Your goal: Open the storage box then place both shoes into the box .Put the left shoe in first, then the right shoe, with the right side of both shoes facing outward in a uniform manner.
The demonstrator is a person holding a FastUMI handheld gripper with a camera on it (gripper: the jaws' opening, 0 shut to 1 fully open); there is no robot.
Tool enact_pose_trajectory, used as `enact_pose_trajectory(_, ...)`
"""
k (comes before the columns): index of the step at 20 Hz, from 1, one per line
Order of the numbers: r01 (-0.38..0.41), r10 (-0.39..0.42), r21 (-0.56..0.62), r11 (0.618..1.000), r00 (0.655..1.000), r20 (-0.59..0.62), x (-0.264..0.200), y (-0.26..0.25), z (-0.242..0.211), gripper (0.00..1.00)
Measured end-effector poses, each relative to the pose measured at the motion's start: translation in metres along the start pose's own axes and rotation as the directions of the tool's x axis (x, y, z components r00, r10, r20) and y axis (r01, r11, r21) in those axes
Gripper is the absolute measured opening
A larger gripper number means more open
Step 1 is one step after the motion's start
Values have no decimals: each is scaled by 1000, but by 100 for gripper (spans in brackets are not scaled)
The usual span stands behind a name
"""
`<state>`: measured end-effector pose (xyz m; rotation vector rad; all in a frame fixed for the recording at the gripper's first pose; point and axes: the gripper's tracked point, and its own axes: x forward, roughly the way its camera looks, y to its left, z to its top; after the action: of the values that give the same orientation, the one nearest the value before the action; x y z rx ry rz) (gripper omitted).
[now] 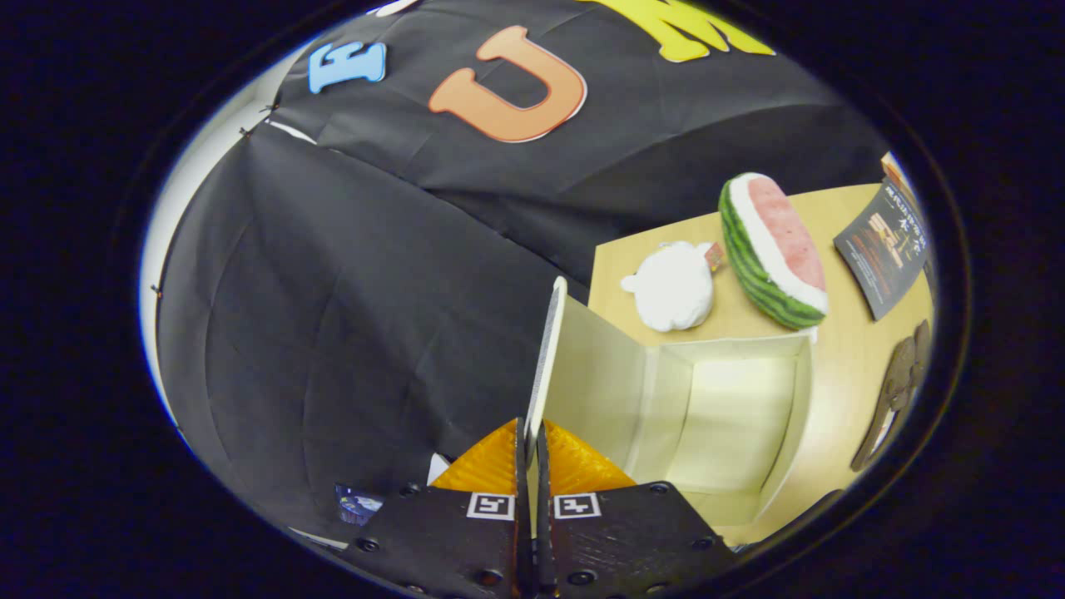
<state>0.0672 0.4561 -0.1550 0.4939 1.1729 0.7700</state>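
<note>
In the gripper view, the hand-held gripper (532, 441) is clenching the thin edge of the storage box's lid (547, 358), both fingers pressing on it and holding it swung up. The storage box (715, 416) is sitting open and empty on the bench (840, 366), so opening looks nearly done while both shoes are waiting. One dark shoe (894, 391) is lying near the bench's far edge beyond the box. A plush watermelon slice (774, 249), a white plush toy (674, 287) and a dark leaflet (886, 245) are resting behind the box.
</note>
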Motion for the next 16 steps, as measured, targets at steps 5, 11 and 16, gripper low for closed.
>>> enact_pose_trajectory(5,-102,102,-154,983,995,-3,9,48,-12,24)
enact_pose_trajectory(11,-53,67,-225,973,996,51,-17,45,-11,91)
enact_pose_trajectory(16,65,-46,-186,980,993,105,-51,-29,6,94)
